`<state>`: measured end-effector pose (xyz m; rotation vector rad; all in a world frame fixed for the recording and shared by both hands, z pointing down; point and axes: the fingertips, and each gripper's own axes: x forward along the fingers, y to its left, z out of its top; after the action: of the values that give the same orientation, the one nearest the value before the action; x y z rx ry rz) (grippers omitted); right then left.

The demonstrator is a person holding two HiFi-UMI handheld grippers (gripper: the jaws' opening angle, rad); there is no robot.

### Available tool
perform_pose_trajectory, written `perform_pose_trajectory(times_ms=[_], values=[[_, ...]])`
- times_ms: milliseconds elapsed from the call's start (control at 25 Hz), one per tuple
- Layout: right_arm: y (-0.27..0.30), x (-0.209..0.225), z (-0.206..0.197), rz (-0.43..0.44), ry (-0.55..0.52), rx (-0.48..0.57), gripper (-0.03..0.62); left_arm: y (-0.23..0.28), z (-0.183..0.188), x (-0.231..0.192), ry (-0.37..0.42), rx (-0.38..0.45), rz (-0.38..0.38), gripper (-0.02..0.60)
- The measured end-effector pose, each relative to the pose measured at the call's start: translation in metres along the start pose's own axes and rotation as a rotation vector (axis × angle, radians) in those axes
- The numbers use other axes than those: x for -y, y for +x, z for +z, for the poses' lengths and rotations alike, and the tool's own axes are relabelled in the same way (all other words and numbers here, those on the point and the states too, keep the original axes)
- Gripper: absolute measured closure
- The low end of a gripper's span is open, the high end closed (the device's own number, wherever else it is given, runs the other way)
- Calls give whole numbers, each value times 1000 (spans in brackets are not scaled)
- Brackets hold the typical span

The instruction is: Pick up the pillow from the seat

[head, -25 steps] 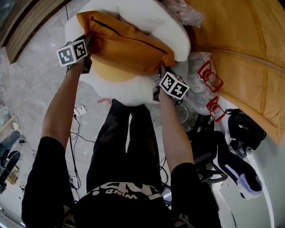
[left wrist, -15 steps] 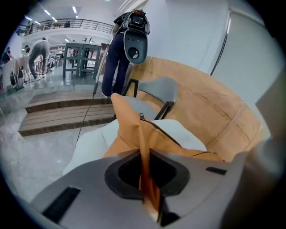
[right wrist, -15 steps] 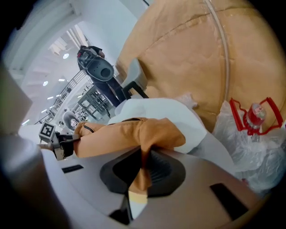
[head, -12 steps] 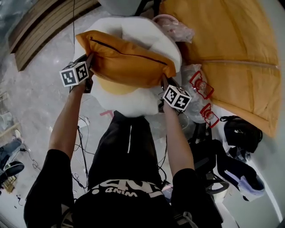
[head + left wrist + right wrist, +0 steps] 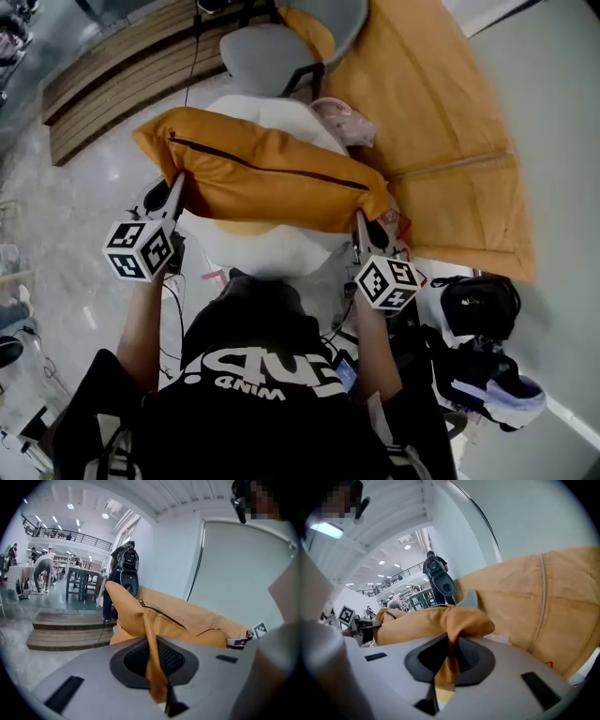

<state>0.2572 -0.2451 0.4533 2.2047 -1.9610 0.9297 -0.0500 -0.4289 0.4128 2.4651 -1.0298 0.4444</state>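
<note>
Pillow [image 5: 267, 183] hangs level between the two grippers and appears clear of the white seat [image 5: 281, 253] below it. Left gripper [image 5: 174, 199] is closed almost fully on a fold of cover fabric at one end corner, and right gripper [image 5: 359, 228] pinches the opposite corner the same way. Judgement: both holds are on thin fabric only, so raise both hands evenly without pulling them apart, or a corner may slip.

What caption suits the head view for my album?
Orange pillow held over a white seat, left gripper and right gripper each shut on one end.
</note>
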Motion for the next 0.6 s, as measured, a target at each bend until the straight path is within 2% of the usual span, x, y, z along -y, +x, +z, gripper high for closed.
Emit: perform_pose_trajectory(times_ms=[120, 200, 320, 600], values=[[-49, -34, 45, 43, -29, 116, 548, -62, 31, 20, 12, 86, 6, 552], [-68, -47, 66, 66, -56, 179, 548, -86, 44, 29, 32, 125, 7, 552], [-82, -55, 83, 87, -72, 242, 548, -103, 53, 38, 63, 159, 0, 554], [-90, -68, 98, 108, -83, 304, 548, -123, 68, 42, 80, 230, 5, 554]])
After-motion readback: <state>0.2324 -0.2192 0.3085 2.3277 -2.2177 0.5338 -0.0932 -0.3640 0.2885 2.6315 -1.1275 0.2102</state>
